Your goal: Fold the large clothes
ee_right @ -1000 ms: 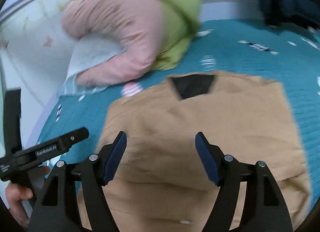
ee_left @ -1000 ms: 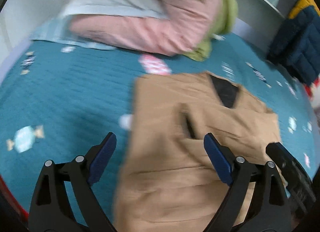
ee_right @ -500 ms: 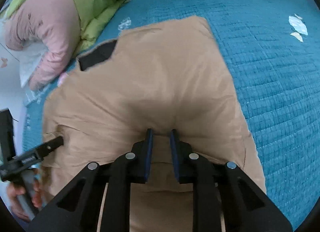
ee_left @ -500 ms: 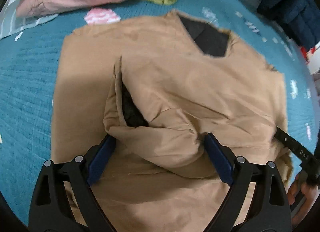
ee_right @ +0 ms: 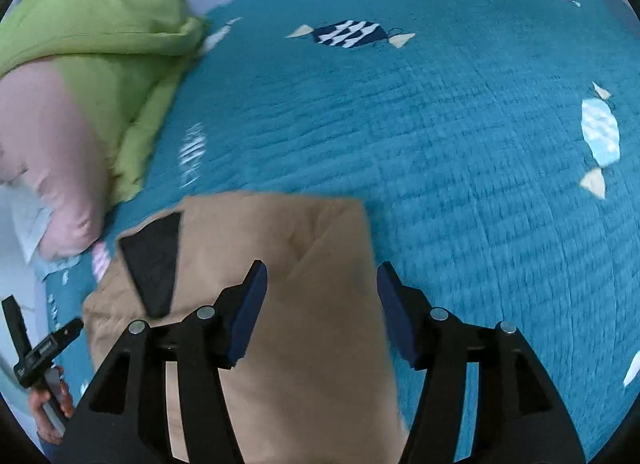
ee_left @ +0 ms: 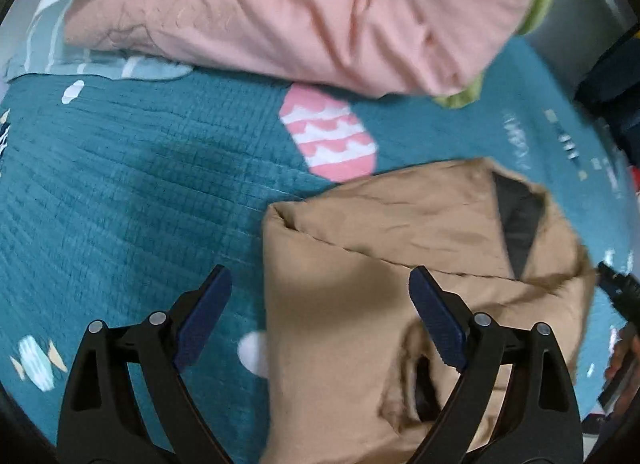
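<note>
Two grippers hang above a tan jacket (ee_left: 360,304) lying folded narrow on the teal bedspread (ee_left: 140,192), its dark collar lining toward the pink-and-green quilt (ee_left: 320,24) piled at the bed's head edge. The left gripper (ee_left: 320,320) stands wide open and empty over the jacket's left fold edge. The right gripper (ee_right: 320,312), its jaws just reopened, holds nothing over the right edge; both sides look released so the folds settle flat.

I count one tan garment (ee_left: 360,304), one teal bedspread (ee_right: 460,144), one pink-and-green quilt (ee_left: 300,16), and two grippers: left gripper (ee_left: 320,312), right gripper (ee_right: 322,304).
</note>
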A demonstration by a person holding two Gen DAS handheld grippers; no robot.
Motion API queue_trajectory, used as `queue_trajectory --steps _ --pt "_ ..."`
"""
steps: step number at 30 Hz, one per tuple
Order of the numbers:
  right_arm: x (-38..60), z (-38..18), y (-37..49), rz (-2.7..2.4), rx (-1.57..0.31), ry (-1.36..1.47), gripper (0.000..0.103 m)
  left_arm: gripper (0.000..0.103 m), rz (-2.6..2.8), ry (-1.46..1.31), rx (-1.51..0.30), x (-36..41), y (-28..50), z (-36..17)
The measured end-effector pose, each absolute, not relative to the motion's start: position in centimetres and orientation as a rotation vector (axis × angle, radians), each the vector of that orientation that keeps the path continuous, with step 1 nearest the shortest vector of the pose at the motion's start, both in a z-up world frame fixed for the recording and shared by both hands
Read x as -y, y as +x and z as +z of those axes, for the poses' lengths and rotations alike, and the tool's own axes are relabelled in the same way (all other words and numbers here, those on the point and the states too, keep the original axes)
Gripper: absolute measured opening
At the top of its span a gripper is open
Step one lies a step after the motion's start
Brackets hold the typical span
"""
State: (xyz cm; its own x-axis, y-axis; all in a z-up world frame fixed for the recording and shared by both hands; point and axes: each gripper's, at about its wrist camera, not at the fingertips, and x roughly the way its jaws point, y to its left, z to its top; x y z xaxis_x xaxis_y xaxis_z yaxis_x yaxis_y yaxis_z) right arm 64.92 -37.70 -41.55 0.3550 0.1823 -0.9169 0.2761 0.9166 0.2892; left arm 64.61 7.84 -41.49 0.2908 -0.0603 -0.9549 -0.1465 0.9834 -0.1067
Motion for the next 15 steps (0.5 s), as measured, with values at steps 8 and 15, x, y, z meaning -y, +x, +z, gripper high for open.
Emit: queue_trajectory --steps 8,15 --pt "39.0 -45.5 67.4 -0.065 -1.318 0.464 0.055 0.091 0.094 -0.197 -1.411 -8.0 67.8 -45.7" --pt "39.0 -45.3 67.0 0.032 -1.283 0.477 0.016 0.061 0.054 -0.127 -1.395 -6.1 68.2 -45.6"
